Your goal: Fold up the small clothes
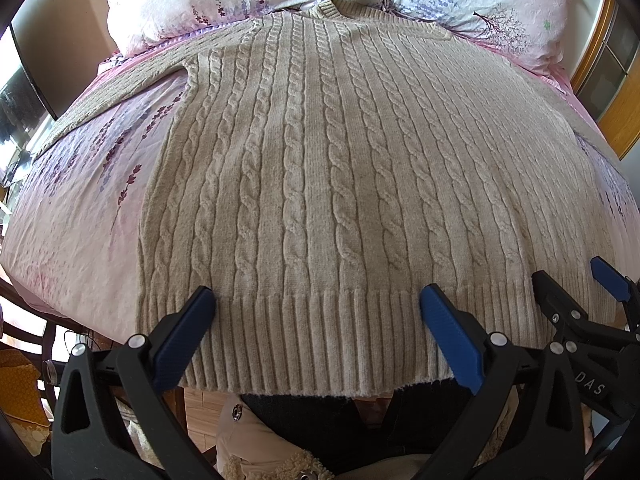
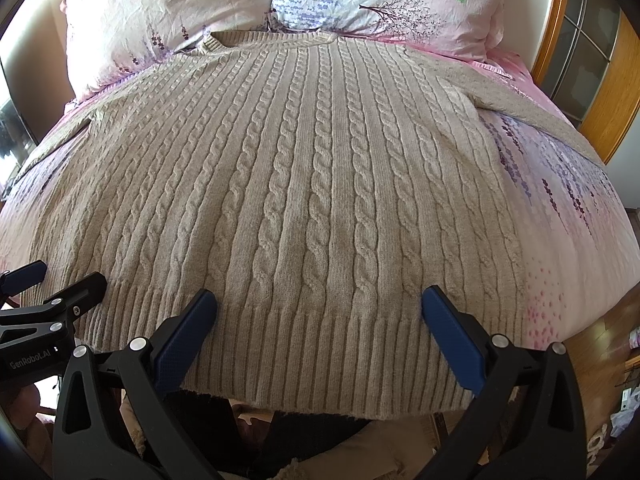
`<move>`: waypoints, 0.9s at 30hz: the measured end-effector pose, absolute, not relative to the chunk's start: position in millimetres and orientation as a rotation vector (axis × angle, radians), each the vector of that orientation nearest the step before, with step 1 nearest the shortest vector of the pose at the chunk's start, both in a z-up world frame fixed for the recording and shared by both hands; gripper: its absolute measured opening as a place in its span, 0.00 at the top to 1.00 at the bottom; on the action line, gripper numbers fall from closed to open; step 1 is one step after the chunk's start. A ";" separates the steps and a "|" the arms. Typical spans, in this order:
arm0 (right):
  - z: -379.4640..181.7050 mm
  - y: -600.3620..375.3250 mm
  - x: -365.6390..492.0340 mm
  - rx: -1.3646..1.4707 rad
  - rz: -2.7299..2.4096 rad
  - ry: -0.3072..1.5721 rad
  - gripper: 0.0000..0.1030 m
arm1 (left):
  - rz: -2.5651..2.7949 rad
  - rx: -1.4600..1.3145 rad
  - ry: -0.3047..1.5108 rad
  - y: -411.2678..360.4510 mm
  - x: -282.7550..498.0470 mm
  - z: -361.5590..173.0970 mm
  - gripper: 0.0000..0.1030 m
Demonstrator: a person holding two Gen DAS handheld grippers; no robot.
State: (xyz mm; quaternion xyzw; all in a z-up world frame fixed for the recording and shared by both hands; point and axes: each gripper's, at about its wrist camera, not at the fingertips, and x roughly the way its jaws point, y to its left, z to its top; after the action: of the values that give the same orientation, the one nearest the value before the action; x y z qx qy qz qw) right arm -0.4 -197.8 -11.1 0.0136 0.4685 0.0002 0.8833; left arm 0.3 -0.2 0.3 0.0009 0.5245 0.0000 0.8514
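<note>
- A beige cable-knit sweater [image 1: 320,168] is lying flat, front side up, on a bed covered by a pink floral sheet [image 1: 80,200]; its ribbed hem [image 1: 304,344] is sitting at the near edge and hanging slightly over it, while its neckline [image 1: 332,6] is reaching the far end.
- Two floral pillows [image 2: 168,12] are resting at the far end, with the collar touching the gap between them.
- One sleeve [image 1: 120,84] is stretching out to the far left, and the other sleeve [image 2: 532,116] is running out to the right over the sheet.
- The left gripper [image 1: 318,308] is hovering over the left part of the hem with its jaws spread wide, its blue pads [image 1: 448,336] standing far apart and holding nothing; whether the tips are touching the knit I cannot tell.
- The right gripper [image 2: 320,308] is sitting over the right part of the hem, likewise wide open and gripping nothing.
- In the left wrist view, the neighbouring tool's black body is showing white letters "DAS" [image 1: 592,388]; the rest of the word is cut off.
- In the right wrist view, the other tool's body is bearing the label "GenRobot.AI" [image 2: 30,360].
- A wooden frame [image 2: 560,24] is standing at the far right.
- A person's cream fleece-lined jacket [image 1: 256,440] is showing below the hem.
</note>
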 end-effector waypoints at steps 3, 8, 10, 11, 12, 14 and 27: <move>-10.8 -197.8 -0.5 0.027 0.001 0.981 0.01 | 0.000 0.002 1.109 2.5 3.6 0.5 0.02; -10.0 -195.8 0.3 0.023 0.002 1.003 0.01 | 0.000 0.002 1.110 2.0 2.5 0.2 0.02; -9.8 -195.7 1.3 0.020 0.006 1.009 0.01 | -0.001 0.004 1.112 1.9 2.0 0.0 0.02; -9.6 -195.8 1.6 0.017 0.009 1.014 0.01 | -0.002 0.004 1.116 1.8 2.1 0.2 0.02; -9.6 -196.2 2.1 0.015 0.014 1.017 0.01 | -0.002 0.004 1.119 0.7 4.6 0.7 0.02; -9.6 -197.2 3.4 0.011 0.026 1.020 0.01 | -0.004 0.007 1.133 0.6 6.1 0.8 0.02; -6.2 -217.4 10.6 0.011 0.153 0.908 0.01 | -0.054 -0.020 1.088 7.6 37.1 7.4 0.02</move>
State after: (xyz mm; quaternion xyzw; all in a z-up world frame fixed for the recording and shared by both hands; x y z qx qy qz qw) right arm 10.6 -217.4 -6.2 0.0051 0.4381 0.0737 0.8959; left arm 37.1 7.6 7.4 -0.0097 0.5173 -0.0256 0.8554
